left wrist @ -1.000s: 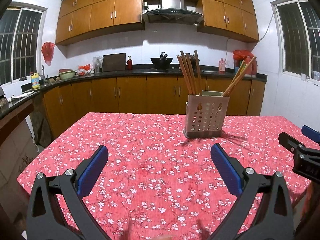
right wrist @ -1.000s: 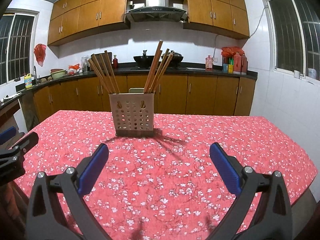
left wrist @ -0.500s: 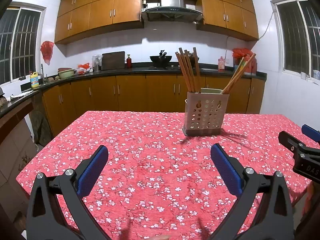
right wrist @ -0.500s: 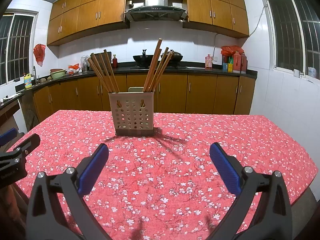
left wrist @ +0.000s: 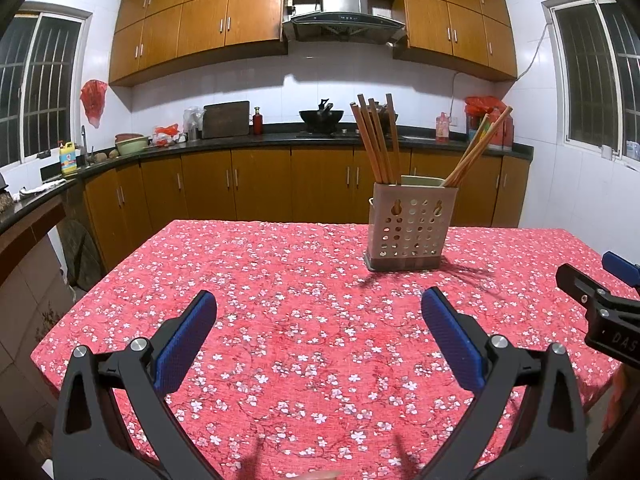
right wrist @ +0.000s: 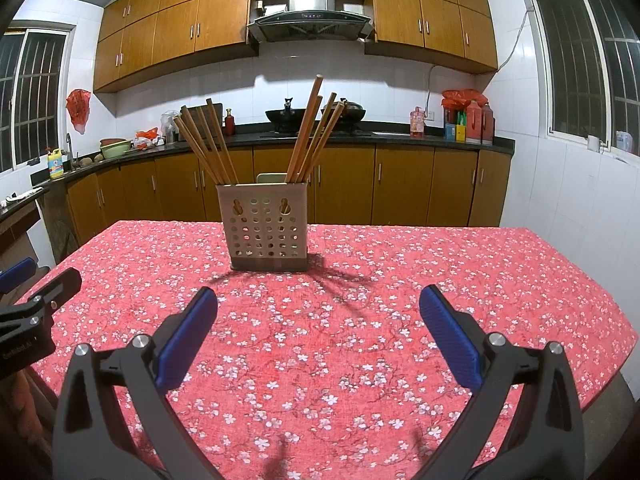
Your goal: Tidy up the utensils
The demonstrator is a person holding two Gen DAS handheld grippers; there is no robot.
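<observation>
Left gripper (left wrist: 319, 306): we hold it spread wide, grasping nothing, above the tablecloth (left wrist: 280, 280).
Right gripper (right wrist: 318, 304): likewise spread, gripping nothing.
Holder (right wrist: 267, 227): upright ahead of us.
Chopsticks (right wrist: 308, 132): upright, tips fanning outward.

Holder (right wrist: 267, 232) upright on table (right wrist: 440, 280), toward far edge; chopsticks (right wrist: 208, 148) in it; counter (right wrist: 400, 138) behind.

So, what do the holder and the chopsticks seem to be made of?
Holder: probably plastic, matte beige, with neatly punched round holes and a darker base. Chopsticks: likely wood or bamboo, plain brown with a dull finish; too far to see grain.
</observation>
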